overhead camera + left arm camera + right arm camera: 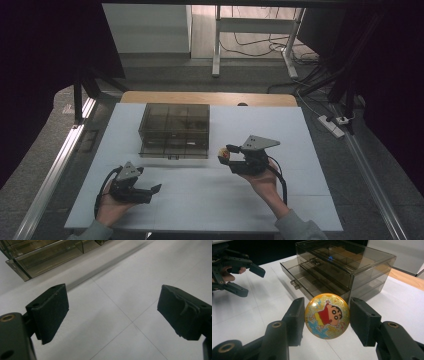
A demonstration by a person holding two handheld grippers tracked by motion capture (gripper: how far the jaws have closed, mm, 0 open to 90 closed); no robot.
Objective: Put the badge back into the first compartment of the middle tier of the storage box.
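Right gripper (325, 317) clamps a cartoon badge (327, 315) above the table (310, 200), just right of the smoky drawer box (174, 130); left gripper (113, 312) gapes empty. Stowing looks undone: drawers appear closed.

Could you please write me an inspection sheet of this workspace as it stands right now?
Surface: white table, with thin seams crossing it.
Job's things: smoky see-through drawer box at the far middle of the table, drawers shut; round cartoon badge held off the table.
Clutter: nothing seen.
Grippers: left gripper open over the table, nothing between its jaws; right gripper shut on the badge, holding it by its edges.
Cables: a black cable trails from the right gripper; floor cables and a power strip lie beyond the table.
Surroundings: dark curtains at both sides, grey floor, a white desk frame behind.
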